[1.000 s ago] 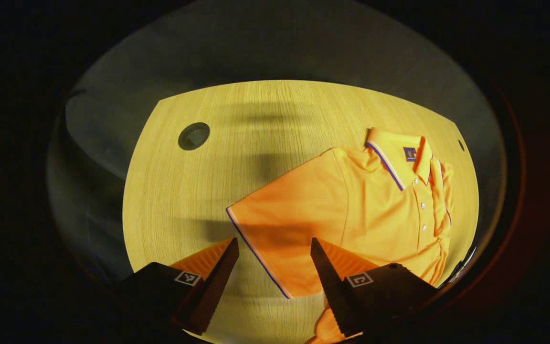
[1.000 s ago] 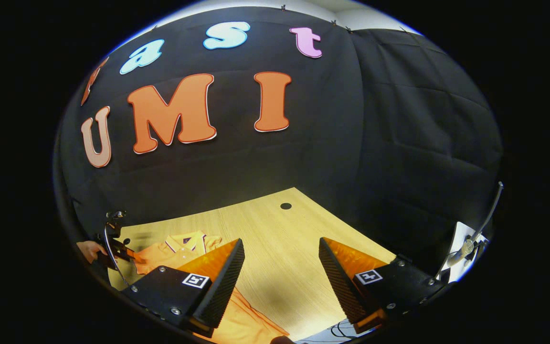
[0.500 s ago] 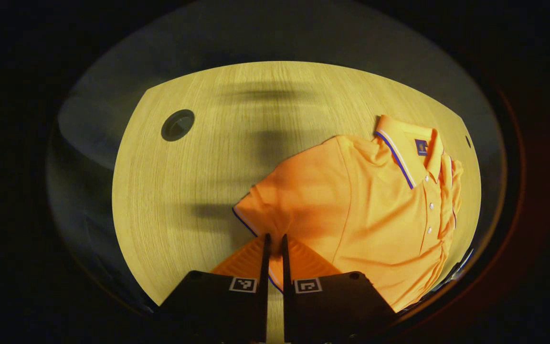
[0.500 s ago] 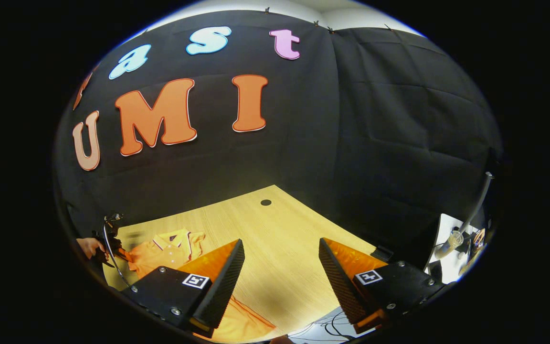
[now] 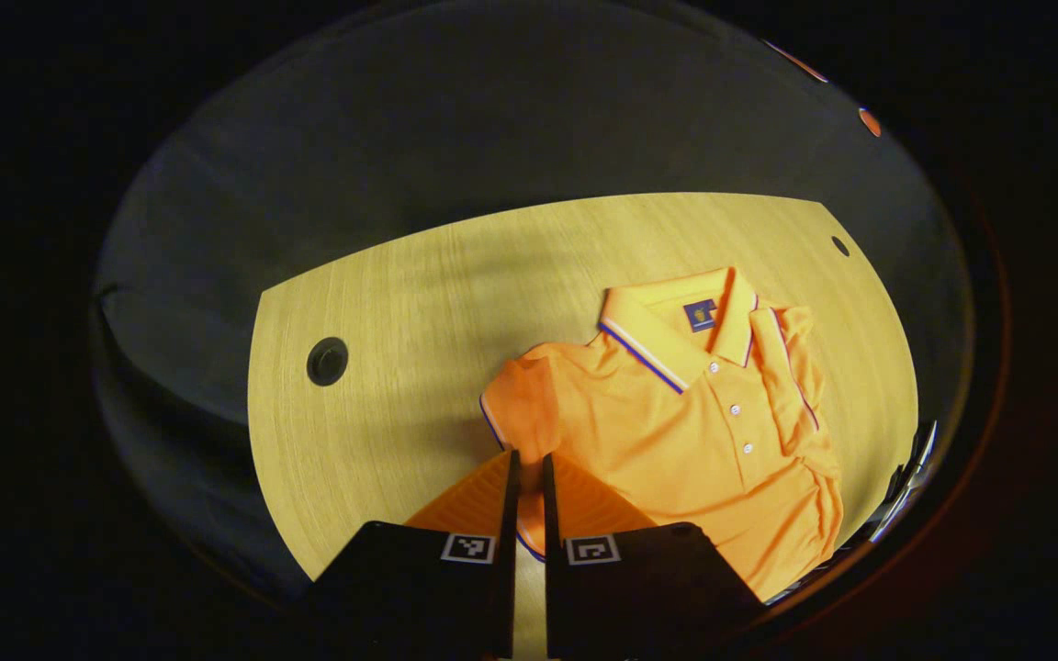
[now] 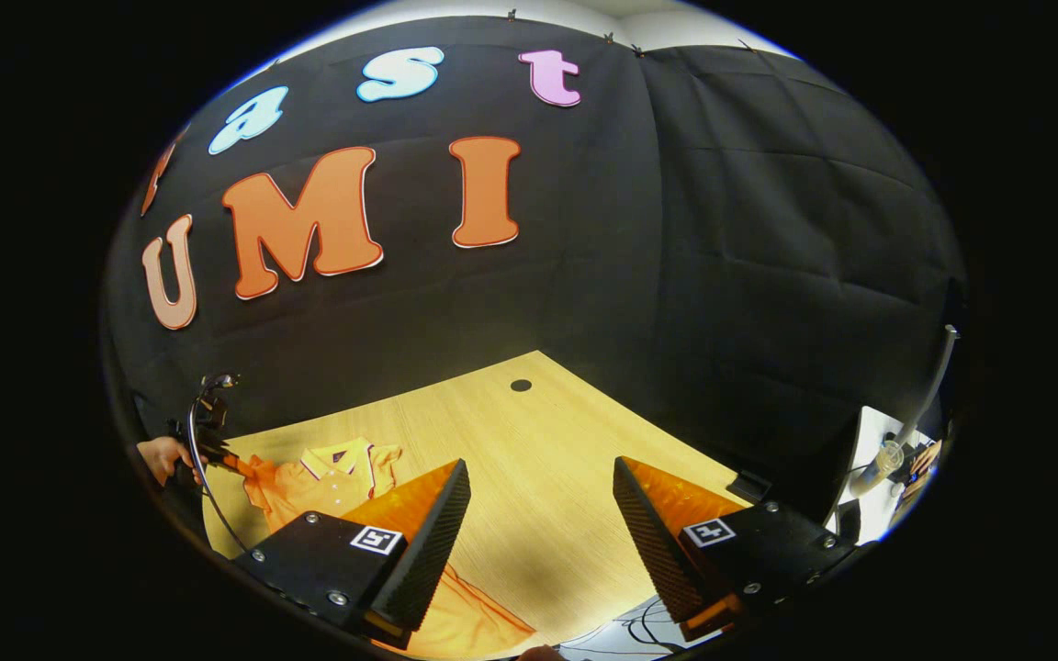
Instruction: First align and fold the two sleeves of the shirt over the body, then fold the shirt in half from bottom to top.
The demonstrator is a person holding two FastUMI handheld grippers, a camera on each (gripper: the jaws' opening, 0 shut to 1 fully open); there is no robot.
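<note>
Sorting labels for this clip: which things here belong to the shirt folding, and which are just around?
Job: shirt; its sleeve, pinched by the left hand-held gripper; open right hand-held gripper.
Around: table; cables; cup.

No readable text; the shirt's (image 5: 676,422) collar label (image 5: 700,315) is illegible.

In the left gripper view, the left hand-held gripper (image 5: 526,477) hides the sleeve (image 5: 518,415) cuff it pinches; the polo shirt (image 5: 676,431) hem is cut off at 4 o'clock. In the right gripper view, clutter on the side table (image 6: 873,477) at 4 o'clock is too small to identify.
</note>
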